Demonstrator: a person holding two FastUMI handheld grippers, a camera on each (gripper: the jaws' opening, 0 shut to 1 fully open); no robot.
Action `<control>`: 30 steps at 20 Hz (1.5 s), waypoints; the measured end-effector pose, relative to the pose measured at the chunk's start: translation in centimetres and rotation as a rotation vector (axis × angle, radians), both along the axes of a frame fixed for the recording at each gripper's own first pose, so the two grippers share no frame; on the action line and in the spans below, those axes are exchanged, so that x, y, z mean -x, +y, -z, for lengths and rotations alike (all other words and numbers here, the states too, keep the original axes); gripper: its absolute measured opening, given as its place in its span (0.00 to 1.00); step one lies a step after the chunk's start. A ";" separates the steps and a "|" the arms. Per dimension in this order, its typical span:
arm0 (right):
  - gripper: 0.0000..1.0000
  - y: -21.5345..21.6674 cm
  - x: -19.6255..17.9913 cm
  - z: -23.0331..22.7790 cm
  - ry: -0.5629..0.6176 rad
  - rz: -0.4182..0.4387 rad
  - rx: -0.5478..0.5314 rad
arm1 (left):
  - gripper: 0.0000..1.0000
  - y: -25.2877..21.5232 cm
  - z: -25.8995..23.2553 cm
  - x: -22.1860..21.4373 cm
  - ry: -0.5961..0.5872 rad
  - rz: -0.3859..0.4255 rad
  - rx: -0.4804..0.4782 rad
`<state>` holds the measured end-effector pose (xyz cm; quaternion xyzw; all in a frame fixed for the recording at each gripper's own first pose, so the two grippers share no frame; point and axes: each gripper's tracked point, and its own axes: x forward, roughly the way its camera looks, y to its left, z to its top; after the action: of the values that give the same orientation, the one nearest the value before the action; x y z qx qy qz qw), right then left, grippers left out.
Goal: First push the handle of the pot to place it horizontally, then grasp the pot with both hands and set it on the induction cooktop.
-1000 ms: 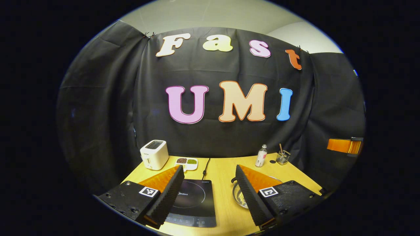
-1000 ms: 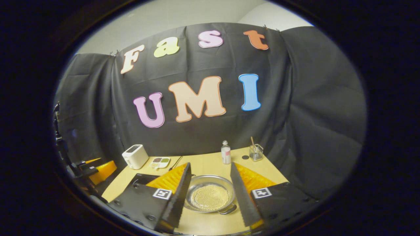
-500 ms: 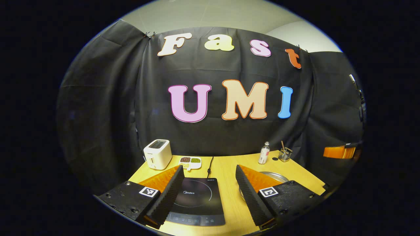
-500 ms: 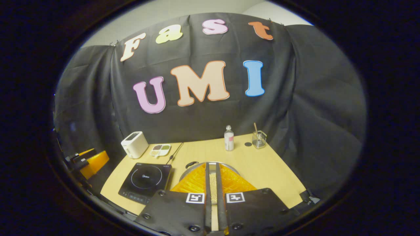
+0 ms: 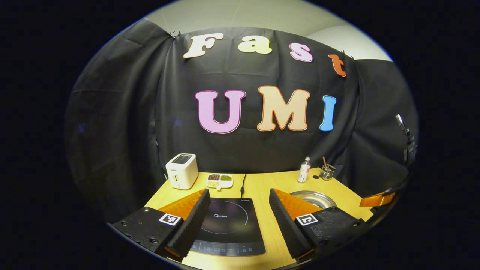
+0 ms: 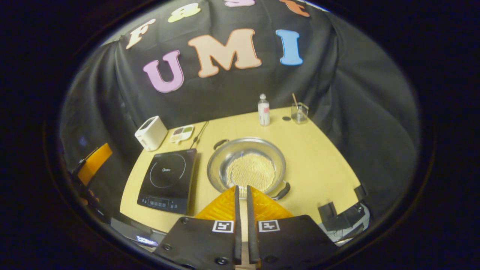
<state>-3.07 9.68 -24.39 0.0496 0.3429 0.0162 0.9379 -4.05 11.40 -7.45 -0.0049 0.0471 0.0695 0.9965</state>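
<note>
The wooden table is bounded at the back by the black cloth wall, and its near and right edges are seen in the right gripper view, with a broad bare strip of tabletop between the pot and the right edge. The pot is set near the middle of the table, just beside the induction cooktop, which lies to its left with a narrow gap of wood between them. Along the back edge a toaster, a divided dish, a small bottle and a glass holder are ranged, well apart from the pot. The right gripper is held high above the near rim of the pot and tilted downward, its jaws drawn nearly together with only a thin slit between them and nothing pinched. The left gripper is held low and level over the near edge of the table, its jaws spread wide and empty, the cooktop framed between them. The pot's two black handles are set on a diagonal, one toward the back left, the other toward the near right, so its handle axis is not yet horizontal.
</note>
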 end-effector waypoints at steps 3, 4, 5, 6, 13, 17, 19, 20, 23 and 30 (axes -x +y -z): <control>0.10 -0.6 0.0 3.3 0.126 0.012 -0.042 | 0.93 0.3 -0.1 -0.6 0.004 -0.028 -0.019; 0.10 -0.8 0.0 4.4 0.170 0.008 -0.053 | 0.93 0.2 0.0 -1.0 0.008 -0.037 -0.025; 0.10 -1.0 -0.2 5.4 0.214 0.002 -0.062 | 0.93 0.1 0.0 -1.3 0.014 -0.047 -0.031; 0.10 -1.3 -0.2 6.5 0.261 -0.007 -0.066 | 0.93 -0.1 0.1 -1.7 0.021 -0.057 -0.034; 0.10 -3.3 -2.2 14.1 0.568 -0.054 -0.121 | 0.96 -2.3 1.1 -4.6 0.058 -0.153 0.013; 0.10 -4.7 -3.4 17.2 0.670 -0.090 -0.102 | 0.93 -3.3 1.9 -6.3 0.083 -0.217 0.048; 0.10 -5.0 -3.7 18.1 0.713 -0.104 -0.108 | 0.93 -4.0 2.4 -6.9 0.098 -0.238 0.061; 0.07 -5.3 -4.0 18.6 0.723 -0.108 -0.104 | 0.93 -4.4 2.5 -7.2 0.103 -0.243 0.066; 0.07 -6.3 -4.9 19.4 0.731 -0.118 -0.067 | 0.97 -5.3 3.0 -8.0 0.125 -0.260 0.069; 0.07 -9.9 -7.2 19.4 0.718 -0.087 -0.070 | 0.97 -7.7 3.9 -9.1 0.148 -0.273 0.048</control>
<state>4.11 -0.26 -43.82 0.0694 0.6514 0.0491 0.7540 5.00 3.68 -11.35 -0.0300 0.1210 0.2032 0.9712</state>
